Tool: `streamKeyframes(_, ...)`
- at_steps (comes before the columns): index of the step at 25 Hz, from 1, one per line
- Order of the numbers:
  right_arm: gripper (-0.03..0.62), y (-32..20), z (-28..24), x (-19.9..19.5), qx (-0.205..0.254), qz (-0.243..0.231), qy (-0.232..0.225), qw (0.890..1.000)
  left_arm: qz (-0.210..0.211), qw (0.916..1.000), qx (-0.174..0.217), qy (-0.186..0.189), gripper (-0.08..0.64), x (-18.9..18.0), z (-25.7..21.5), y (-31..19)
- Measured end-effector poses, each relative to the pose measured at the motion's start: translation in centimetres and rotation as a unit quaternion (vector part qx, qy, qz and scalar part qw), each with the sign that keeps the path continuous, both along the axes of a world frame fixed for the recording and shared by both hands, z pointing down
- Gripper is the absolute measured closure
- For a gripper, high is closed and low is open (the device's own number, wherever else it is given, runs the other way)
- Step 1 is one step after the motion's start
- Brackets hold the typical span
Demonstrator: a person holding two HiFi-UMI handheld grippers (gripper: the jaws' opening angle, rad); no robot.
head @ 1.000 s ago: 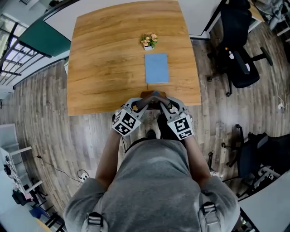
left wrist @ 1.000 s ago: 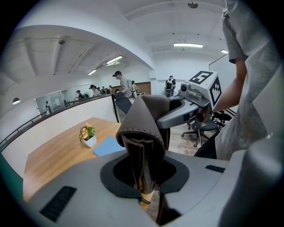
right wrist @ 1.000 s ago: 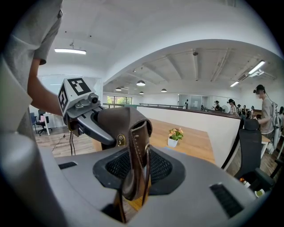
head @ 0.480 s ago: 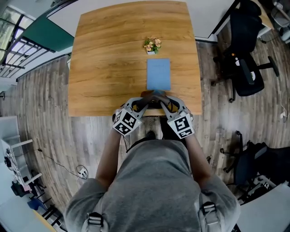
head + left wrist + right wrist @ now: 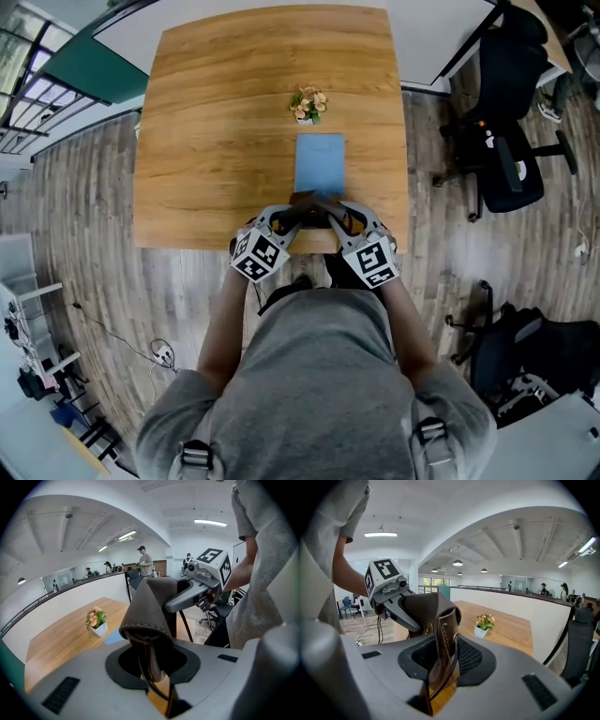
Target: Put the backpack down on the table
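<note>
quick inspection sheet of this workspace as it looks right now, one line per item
surface: wooden table, two small items on it
job's things: backpack, only its brown leather top shows; held up at the table's near edge, not yet set down
clutter: blue notebook lying flat mid-table; small potted plant just beyond it
grippers: left tongs on the leather, jaws have just been easing open with it between them; right tongs clamped on it too
cables: cable and power strip on the floor at left
surroundings: office chairs at right; people far off by a railing
</note>
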State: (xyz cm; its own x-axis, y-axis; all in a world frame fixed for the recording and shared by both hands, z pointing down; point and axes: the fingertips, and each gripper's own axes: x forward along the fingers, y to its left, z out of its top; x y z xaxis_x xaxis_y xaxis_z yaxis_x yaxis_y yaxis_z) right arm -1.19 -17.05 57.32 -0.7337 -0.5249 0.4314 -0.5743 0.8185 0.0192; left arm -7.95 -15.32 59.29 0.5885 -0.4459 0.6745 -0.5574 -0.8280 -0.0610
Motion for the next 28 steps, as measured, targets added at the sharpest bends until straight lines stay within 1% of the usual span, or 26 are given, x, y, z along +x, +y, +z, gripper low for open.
streamKeyframes(5,0.489,-1.6,0.5,0.3,-0.004,-0.019,0.007,1.000,-0.009,0.9999,-0.006,-0.008,0.480,0.4,0.7,-1.5)
streamKeyframes(19,0.488,-4.9,3.2,1.2,-0.020,-0.052,0.021,0.998,-0.029,0.9989,-0.024,-0.028,0.476,1.2,2.8,-4.4)
streamKeyframes(22,0.488,-5.7,3.8,1.3,-0.025,-0.056,0.032,0.998,-0.033,0.9986,-0.029,-0.029,0.476,1.2,3.5,-5.2)
streamKeyframes(28,0.488,-6.6,5.2,1.4,-0.036,-0.065,0.037,0.996,-0.040,0.9980,-0.041,-0.028,0.474,1.4,5.2,-6.4)
